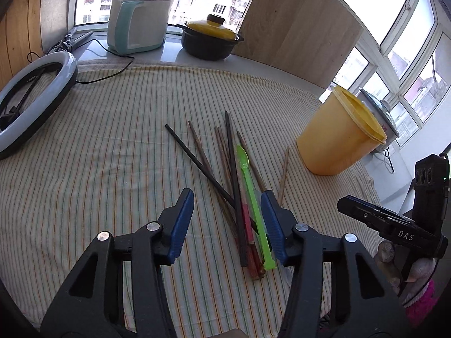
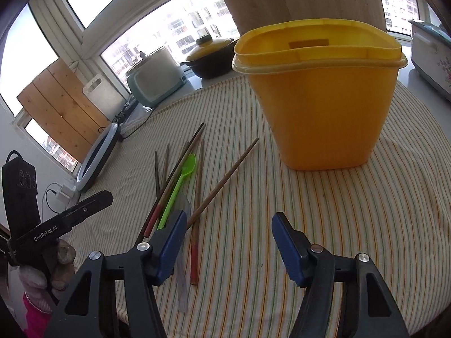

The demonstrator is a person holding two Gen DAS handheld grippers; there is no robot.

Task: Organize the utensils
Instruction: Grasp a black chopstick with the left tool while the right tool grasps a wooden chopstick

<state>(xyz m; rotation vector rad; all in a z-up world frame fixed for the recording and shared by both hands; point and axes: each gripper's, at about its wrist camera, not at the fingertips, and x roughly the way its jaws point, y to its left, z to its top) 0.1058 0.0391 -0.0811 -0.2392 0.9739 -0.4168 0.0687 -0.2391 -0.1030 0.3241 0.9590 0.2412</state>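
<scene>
Several dark and brown chopsticks point(image 1: 231, 169) and a green plastic spoon point(image 1: 251, 186) lie in a loose pile on the striped cloth; the pile also shows in the right wrist view point(image 2: 180, 174), with the green spoon point(image 2: 180, 183) and a clear spoon point(image 2: 183, 267). A yellow plastic container point(image 1: 338, 135) stands upright to the right, large in the right wrist view point(image 2: 324, 95). My left gripper point(image 1: 227, 207) is open and empty, its jaws wide above the near ends of the pile. My right gripper point(image 2: 229, 226) is open and empty, in front of the container, its left finger over the spoons.
A ring light point(image 1: 31, 104) lies at the left. A white-teal cooker point(image 1: 138, 22) and a black pot with yellow lid point(image 1: 211, 39) stand at the back by the window. A wooden board point(image 1: 296, 25) leans behind. The right gripper's body point(image 1: 400, 225) shows at the right edge.
</scene>
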